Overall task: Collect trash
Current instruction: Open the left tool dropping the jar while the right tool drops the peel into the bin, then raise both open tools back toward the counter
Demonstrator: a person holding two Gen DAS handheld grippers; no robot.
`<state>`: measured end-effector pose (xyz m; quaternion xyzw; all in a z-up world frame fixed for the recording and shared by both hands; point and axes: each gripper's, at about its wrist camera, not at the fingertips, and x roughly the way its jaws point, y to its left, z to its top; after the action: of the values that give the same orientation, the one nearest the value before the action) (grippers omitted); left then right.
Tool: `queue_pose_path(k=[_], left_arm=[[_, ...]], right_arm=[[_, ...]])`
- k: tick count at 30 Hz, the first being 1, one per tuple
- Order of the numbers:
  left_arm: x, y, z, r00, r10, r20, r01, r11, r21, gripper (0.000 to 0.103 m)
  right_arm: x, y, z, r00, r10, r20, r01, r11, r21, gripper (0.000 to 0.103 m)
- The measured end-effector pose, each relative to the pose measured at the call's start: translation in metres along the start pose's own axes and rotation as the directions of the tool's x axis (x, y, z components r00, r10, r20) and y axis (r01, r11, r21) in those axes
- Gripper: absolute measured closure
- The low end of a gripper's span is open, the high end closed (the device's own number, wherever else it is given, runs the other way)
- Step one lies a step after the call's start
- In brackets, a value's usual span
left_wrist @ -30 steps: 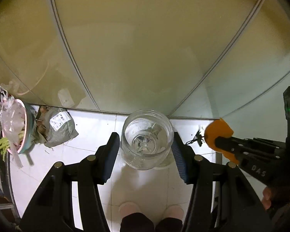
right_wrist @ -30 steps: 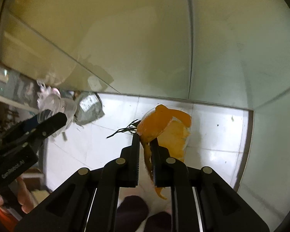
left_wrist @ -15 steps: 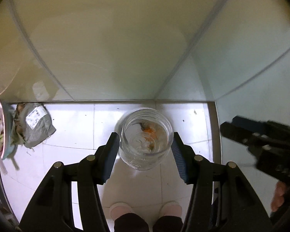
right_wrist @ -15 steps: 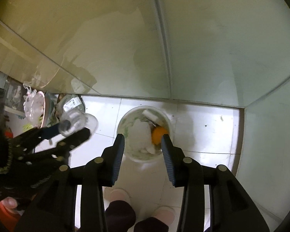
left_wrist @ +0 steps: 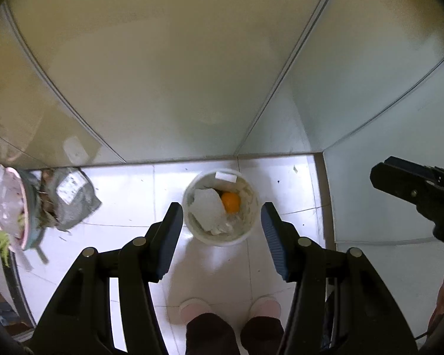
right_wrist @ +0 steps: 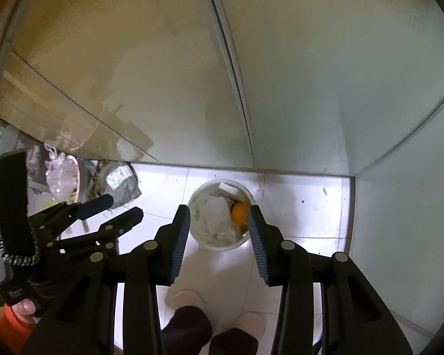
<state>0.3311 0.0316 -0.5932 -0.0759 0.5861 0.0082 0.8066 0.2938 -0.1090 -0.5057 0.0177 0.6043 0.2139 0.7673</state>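
A white trash bin stands on the tiled floor below, also in the right wrist view. It holds white paper and an orange peel, which also shows in the right wrist view. My left gripper is open and empty, high above the bin. My right gripper is open and empty above it too. The right gripper shows at the right edge of the left wrist view. The left gripper shows in the right wrist view.
A grey crumpled bag lies on the floor left of the bin. A pink bowl with plastic wrap sits at the far left. Pale walls meet behind the bin. The person's pink slippers stand below the grippers.
The right gripper opened and the orange peel dropped into the bin. The left gripper opened and the clear glass jar it held is gone from view.
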Motion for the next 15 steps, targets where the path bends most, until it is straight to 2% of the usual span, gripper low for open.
queue_pose_path(k=[8, 12, 15], left_arm=[[-0.144, 0.000, 0.029, 0.996, -0.004, 0.094, 0.006, 1.000, -0.014, 0.049], [-0.225, -0.002, 0.048, 0.985, -0.015, 0.171, 0.016, 1.000, -0.008, 0.047], [-0.287, -0.004, 0.062, 0.969, -0.017, 0.246, 0.015, 1.000, 0.009, 0.045]], right_arm=[[-0.112, 0.040, 0.030, 0.998, 0.010, 0.062, -0.009, 1.000, -0.015, 0.066], [-0.185, 0.063, 0.046, 0.992, 0.004, 0.123, -0.001, 1.000, -0.023, 0.066], [-0.236, 0.077, 0.055, 0.984, -0.009, 0.181, 0.014, 1.000, -0.027, 0.066]])
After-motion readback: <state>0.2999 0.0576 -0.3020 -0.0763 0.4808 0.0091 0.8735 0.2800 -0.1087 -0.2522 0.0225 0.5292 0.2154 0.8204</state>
